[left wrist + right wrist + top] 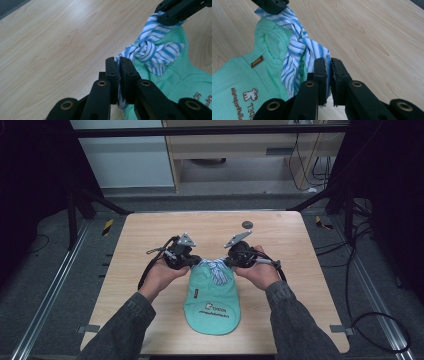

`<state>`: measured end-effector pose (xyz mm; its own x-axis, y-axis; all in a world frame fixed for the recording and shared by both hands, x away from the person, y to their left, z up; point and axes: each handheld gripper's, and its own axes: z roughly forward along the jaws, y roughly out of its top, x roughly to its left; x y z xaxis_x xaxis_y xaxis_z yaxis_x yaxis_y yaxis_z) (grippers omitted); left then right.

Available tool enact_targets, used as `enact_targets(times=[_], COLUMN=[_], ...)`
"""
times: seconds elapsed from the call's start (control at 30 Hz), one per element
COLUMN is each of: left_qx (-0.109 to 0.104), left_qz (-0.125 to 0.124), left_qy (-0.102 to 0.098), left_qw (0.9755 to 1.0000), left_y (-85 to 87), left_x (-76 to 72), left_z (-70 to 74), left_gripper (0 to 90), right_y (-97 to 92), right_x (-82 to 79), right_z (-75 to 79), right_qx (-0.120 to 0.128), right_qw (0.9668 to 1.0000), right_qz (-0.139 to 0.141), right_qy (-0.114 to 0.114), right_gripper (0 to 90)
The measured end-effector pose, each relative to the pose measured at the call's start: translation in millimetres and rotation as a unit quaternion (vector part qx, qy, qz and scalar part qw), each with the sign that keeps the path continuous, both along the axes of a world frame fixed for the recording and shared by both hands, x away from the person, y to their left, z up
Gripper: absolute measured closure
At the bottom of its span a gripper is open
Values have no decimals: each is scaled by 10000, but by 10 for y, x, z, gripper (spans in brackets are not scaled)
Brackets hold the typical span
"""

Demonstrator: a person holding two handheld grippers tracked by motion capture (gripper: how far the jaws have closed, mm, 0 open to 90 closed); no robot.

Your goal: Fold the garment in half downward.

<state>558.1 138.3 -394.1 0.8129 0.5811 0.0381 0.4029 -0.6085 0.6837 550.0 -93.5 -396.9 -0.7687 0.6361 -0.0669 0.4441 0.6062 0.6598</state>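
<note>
A mint-green garment (212,297) with a printed logo lies on the wooden table (150,235). At its far end sits a blue-and-white striped cloth strip (216,268), tied in a knot (147,48). My left gripper (194,261) is shut on the strip's left end (119,60). On the other side, the right gripper (229,261) pinches the right end (327,62). The strip (297,47) runs taut-looking between both sets of jaws. In the left gripper view, the right gripper's jaws (172,13) grip the strip at top right; the left gripper's jaws (272,5) show likewise in the right gripper view.
A small dark round object (247,224) lies near the table's far edge. Bare wood surrounds the garment on both sides. Cables trail on the floor to the right (370,320), and metal frame rails flank the table.
</note>
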Motion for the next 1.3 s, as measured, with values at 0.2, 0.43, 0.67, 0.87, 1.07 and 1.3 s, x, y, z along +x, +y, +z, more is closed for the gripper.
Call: enact_targets(times=[0.2, 0.43, 0.67, 0.87, 1.07, 1.3], left_qx=[17, 34, 62, 42, -2, 23], left_qz=[15, 16, 28, 55, 61, 57], left_qy=[-2, -16, -64, -111, -151, -196], left_qw=[10000, 10000, 10000, 9999, 9999, 9998], left_y=[4, -5, -15, -16, -26, -62], left_x=[11, 36, 73, 85, 97, 158], left_z=[9, 49, 91, 125, 172, 215], left_gripper=[856, 857, 857, 857, 857, 857], right_y=[12, 7, 22, 18, 7, -18], right_x=[-2, 36, 61, 72, 87, 158], right_z=[22, 53, 91, 133, 172, 200], right_qx=[-60, -73, -102, -108, -159, -167], right_qw=[10000, 9999, 9999, 9998, 9997, 9997], right_qz=[30, 36, 57, 66, 84, 40], right_qy=[-37, -63, -99, -131, -169, -178], right_gripper=[834, 833, 829, 828, 831, 836])
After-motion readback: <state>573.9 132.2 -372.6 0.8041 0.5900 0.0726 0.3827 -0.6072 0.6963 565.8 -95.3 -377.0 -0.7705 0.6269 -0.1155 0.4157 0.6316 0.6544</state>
